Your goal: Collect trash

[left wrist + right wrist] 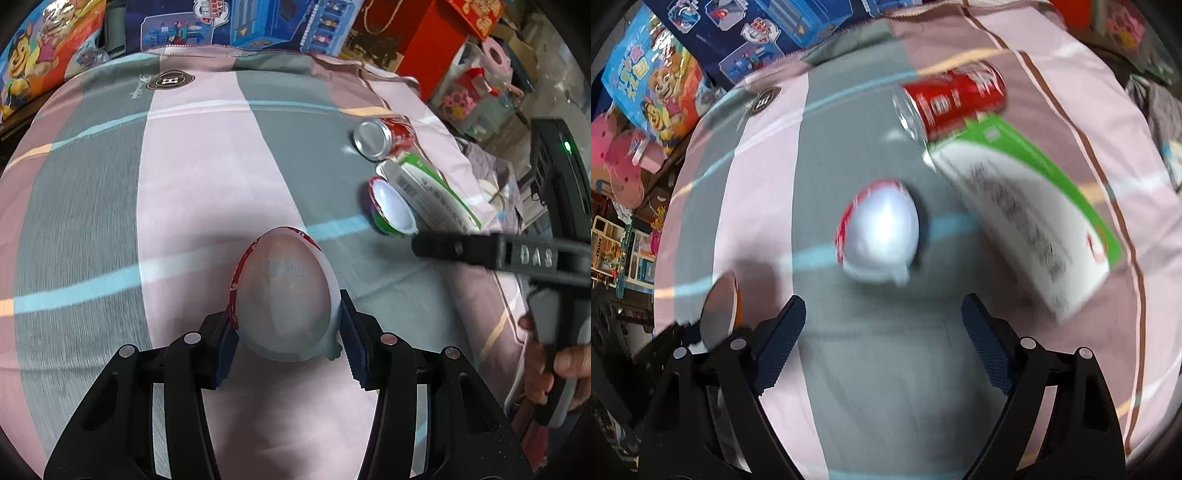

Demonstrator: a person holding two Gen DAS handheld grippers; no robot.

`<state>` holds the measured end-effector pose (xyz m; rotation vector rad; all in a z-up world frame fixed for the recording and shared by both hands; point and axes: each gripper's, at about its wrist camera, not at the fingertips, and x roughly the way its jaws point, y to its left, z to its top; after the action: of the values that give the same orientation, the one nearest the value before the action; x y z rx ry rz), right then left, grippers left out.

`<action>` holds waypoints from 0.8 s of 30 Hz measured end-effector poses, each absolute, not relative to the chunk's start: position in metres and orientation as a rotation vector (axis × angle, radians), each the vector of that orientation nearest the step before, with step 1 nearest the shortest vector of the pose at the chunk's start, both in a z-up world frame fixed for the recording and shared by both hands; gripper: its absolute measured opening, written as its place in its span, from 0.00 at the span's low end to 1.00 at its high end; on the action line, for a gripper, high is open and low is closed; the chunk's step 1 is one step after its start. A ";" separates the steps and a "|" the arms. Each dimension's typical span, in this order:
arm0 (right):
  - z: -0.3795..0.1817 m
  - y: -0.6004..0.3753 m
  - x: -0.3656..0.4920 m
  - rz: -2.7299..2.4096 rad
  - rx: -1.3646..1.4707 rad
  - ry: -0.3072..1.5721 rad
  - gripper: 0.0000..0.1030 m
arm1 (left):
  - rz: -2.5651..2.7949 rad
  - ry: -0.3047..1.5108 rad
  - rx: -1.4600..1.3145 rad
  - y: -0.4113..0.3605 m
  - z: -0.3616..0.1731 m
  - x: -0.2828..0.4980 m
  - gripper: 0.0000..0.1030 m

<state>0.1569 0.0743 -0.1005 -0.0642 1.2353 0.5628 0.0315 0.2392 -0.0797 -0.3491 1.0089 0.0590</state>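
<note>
The left gripper (pixel 286 332) holds an egg-shaped cup (pixel 284 295) between its pads. The right gripper (pixel 882 332) stands wide and holds nothing, just before a second cup (pixel 879 236). Beyond this cup lie a green-white box (pixel 1027 206) and a red can (pixel 953 99) on the striped cloth (pixel 849 155).

Shiny metal can (pixel 382 138), matt cloth (pixel 184 192)

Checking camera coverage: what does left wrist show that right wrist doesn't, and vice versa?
Left wrist only: the left gripper shut on an egg-shaped cup, plus the right gripper's finger and the hand holding it.

Right wrist only: the right gripper open and holding nothing, aimed at the loose cup; pink items at far left.

Both: striped bedding, red can, green-and-white carton, loose egg-shaped cup, toy boxes.
</note>
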 end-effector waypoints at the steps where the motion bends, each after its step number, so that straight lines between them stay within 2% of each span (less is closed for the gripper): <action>1: -0.100 0.078 0.163 0.558 -0.062 1.237 0.79 | 0.057 1.010 -0.351 0.242 -0.080 0.034 0.49; 5: -0.104 0.094 0.178 0.556 -0.069 1.248 0.75 | 0.054 1.012 -0.363 0.249 -0.081 0.041 0.49; 7: -0.108 0.102 0.183 0.562 -0.083 1.257 0.66 | 0.056 1.014 -0.373 0.252 -0.082 0.044 0.49; 9: -0.115 0.107 0.187 0.561 -0.091 1.266 0.62 | 0.058 1.022 -0.384 0.255 -0.084 0.047 0.49; 11: -0.122 0.110 0.190 0.558 -0.096 1.277 0.50 | 0.061 1.028 -0.391 0.256 -0.086 0.048 0.49; 17: -0.117 0.099 0.183 0.591 -0.083 1.243 0.49 | 0.055 1.043 -0.375 0.246 -0.085 0.052 0.49; 24: -0.086 0.056 0.172 0.640 0.002 1.204 0.49 | 0.019 1.031 -0.318 0.215 -0.065 0.066 0.49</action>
<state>0.1718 0.0561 -0.0857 0.0017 1.2038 0.6399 0.0655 0.2153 -0.0654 -0.3182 1.0310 0.0185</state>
